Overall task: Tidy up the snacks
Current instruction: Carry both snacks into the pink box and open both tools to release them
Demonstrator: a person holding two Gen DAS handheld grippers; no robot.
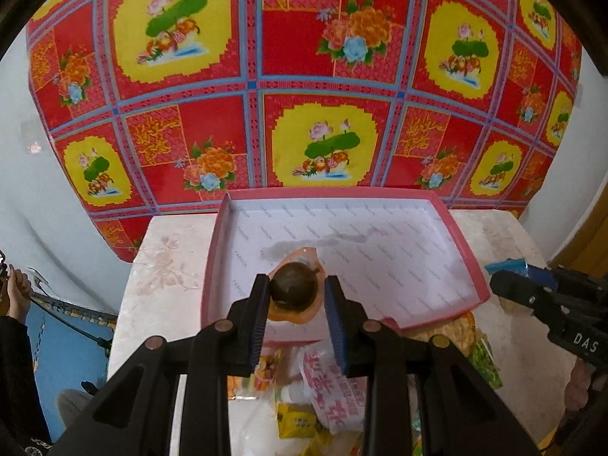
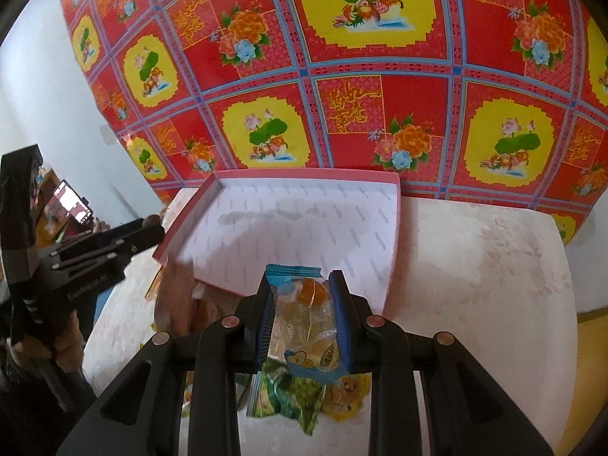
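**A:** Where did the edges lie, and how much free room was there?

**B:** A white table [image 2: 475, 266] stood against a red patterned cloth [image 1: 304, 76] on the far wall. A shallow pink tray [image 1: 469, 266] sat toward the far edge, its printed floor almost wholly bare. Right of the tray, the tabletop lay open out to its right edge. Its near rim rested on a heap of snack packets [image 1: 323, 391].

**A:** And the tools?

**B:** The left gripper [image 1: 294, 288] pinched a dark round snack [image 1: 292, 285] in an orange wrapper, held over the tray's near left part. The right gripper [image 2: 302, 296] was clamped on a clear packet [image 2: 307, 323] with blue ends and orange pieces inside, just short of the tray's near rim, above more packets.

**A:** What was hard to make out?

**B:** The gripper bodies hid most of the heap. The tray's near edge looked torn, though it was partly covered. Whether the round snack touched the tray floor could not be told. At the far left a lit phone [image 2: 70, 201] and a person's hand [image 1: 19, 285] were cut off by the lens rim. Printing on the packets was unreadable.
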